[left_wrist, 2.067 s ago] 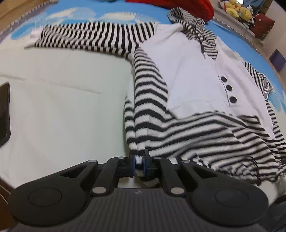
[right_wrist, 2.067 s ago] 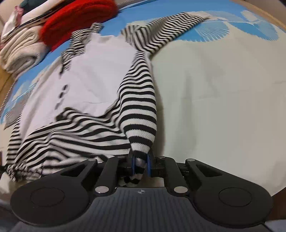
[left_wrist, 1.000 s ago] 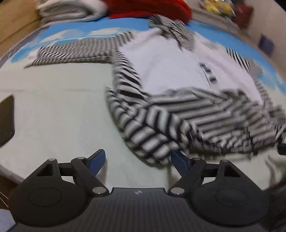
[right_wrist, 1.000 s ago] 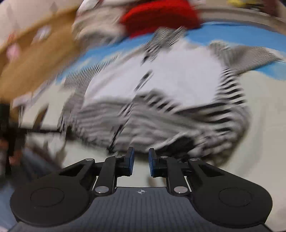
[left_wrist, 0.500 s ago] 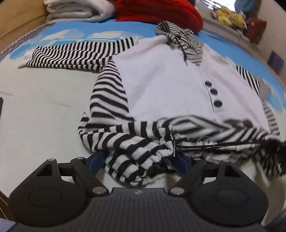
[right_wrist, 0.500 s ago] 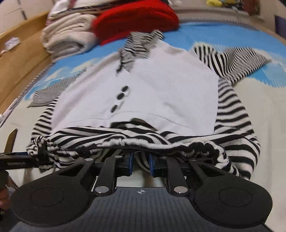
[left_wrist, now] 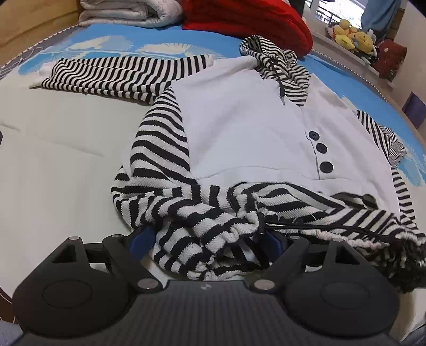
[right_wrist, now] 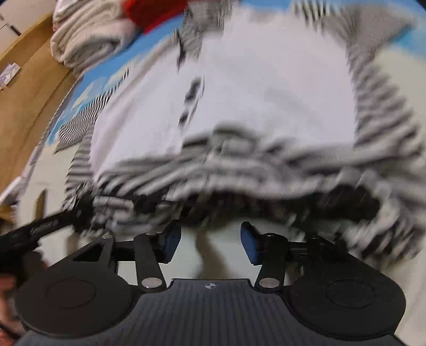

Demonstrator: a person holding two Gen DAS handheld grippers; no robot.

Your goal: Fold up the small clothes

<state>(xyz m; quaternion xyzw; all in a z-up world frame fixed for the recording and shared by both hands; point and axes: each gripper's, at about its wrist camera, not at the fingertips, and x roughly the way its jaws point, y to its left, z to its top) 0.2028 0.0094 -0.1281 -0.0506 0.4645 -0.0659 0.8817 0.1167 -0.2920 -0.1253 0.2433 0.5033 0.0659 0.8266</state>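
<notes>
A small white hooded top point(left_wrist: 250, 127) with black-and-white striped sleeves, hem and hood lies face up on the bed, three dark buttons down its front. One striped sleeve point(left_wrist: 119, 70) stretches out to the far left. My left gripper point(left_wrist: 205, 239) is open, and the bunched striped hem point(left_wrist: 213, 221) lies between its blue pads, not clamped. My right gripper point(right_wrist: 210, 239) is open and empty, just short of the hem point(right_wrist: 239, 181); that view is motion-blurred.
The bed has a pale quilt point(left_wrist: 53, 165) and a blue shell-print sheet point(left_wrist: 127, 37). A red garment point(left_wrist: 247, 18) and folded grey blankets point(left_wrist: 127, 12) lie at the far end. Plush toys point(left_wrist: 351, 37) sit on a ledge at right.
Both grippers let go of the striped sleeves and moved to the hem. The left has pushed in around the bunched hem. The right jaws, nearly closed half a second ago, have opened wide.
</notes>
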